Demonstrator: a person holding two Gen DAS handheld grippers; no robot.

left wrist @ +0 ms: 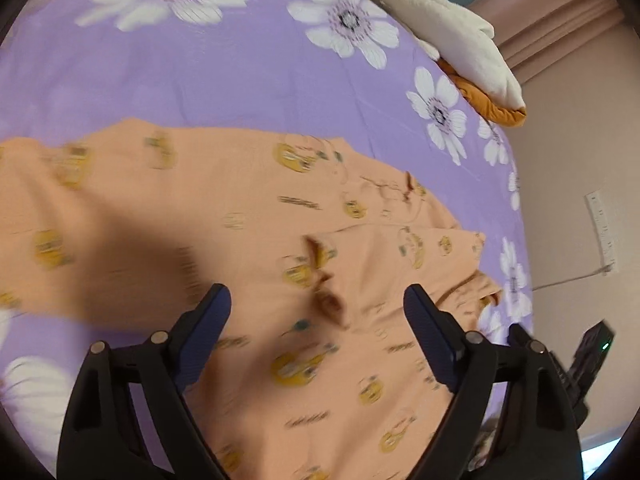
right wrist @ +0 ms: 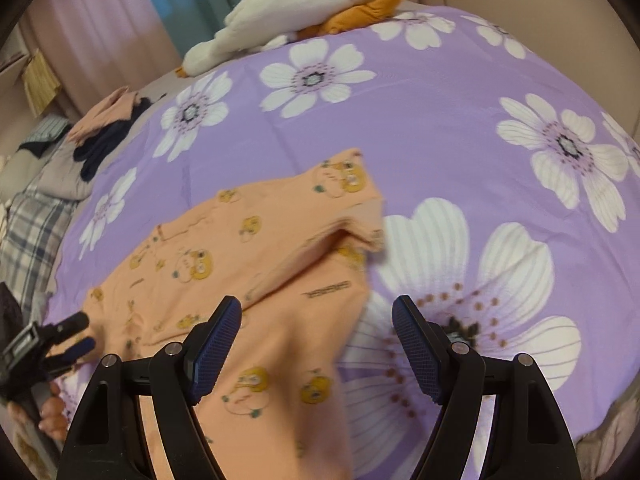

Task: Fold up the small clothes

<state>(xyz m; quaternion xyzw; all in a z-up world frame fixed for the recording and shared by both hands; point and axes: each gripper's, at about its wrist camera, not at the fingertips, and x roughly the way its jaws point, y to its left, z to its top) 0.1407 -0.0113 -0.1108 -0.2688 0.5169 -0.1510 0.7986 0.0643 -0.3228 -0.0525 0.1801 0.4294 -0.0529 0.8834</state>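
Observation:
A small orange garment with yellow bear prints [left wrist: 248, 216] lies spread on the purple flowered bedspread [left wrist: 200, 72]. My left gripper [left wrist: 316, 300] is open and empty, hovering just above the garment's middle. In the right wrist view the same garment [right wrist: 248, 264] lies with one sleeve folded over its body. My right gripper [right wrist: 316, 312] is open and empty above the garment's right edge. The left gripper [right wrist: 82, 332] shows at the far left of that view, at the garment's left edge. The right gripper's body [left wrist: 588, 360] shows at the right edge of the left wrist view.
A white and orange plush toy [right wrist: 304, 12] lies at the far edge of the bed; it also shows in the left wrist view [left wrist: 452, 40]. A pile of pink and dark clothes [right wrist: 104, 128] and plaid bedding [right wrist: 32, 224] sit at the left. Walls and curtains lie beyond.

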